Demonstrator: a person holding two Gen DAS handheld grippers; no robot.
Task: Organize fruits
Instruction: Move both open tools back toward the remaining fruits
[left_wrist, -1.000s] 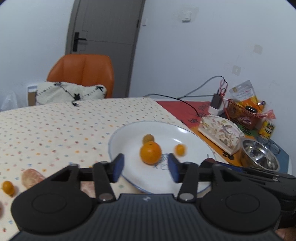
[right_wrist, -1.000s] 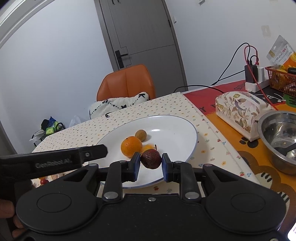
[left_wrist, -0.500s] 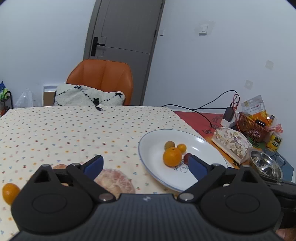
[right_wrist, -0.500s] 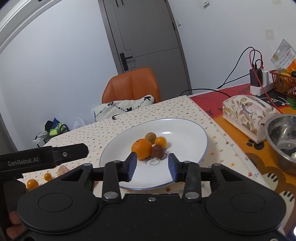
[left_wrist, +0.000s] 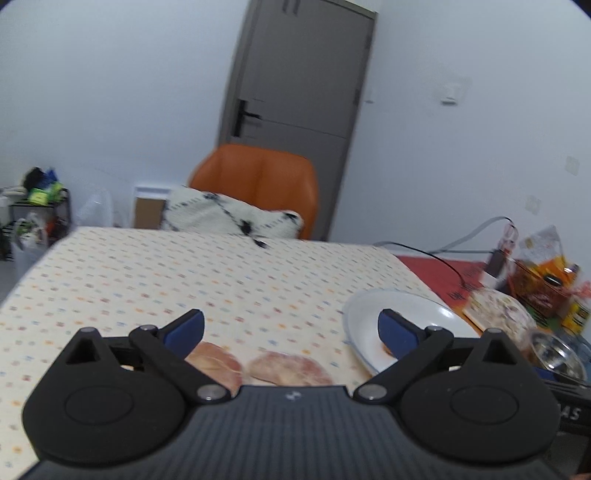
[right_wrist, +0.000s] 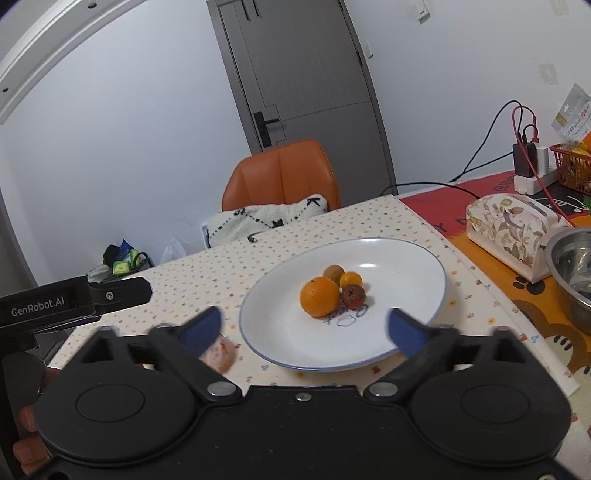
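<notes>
A white plate on the dotted tablecloth holds an orange, a brown round fruit, a small orange fruit and a dark red fruit. My right gripper hangs at the plate's near rim, its jaws opening wide with nothing between them. My left gripper is left of the plate, jaws also opening and empty. Just beyond its fingers lie two peeled pinkish citrus pieces. One peeled piece shows in the right wrist view behind the left finger.
A floral tissue box, a steel bowl and an orange basket stand right of the plate. An orange chair with a white cushion is at the table's far edge. The left gripper's body sits at the left.
My right gripper opened and let the dark red fruit go onto the plate, then drew back. My left gripper opened wide and swung left from the plate toward the peeled pieces.
</notes>
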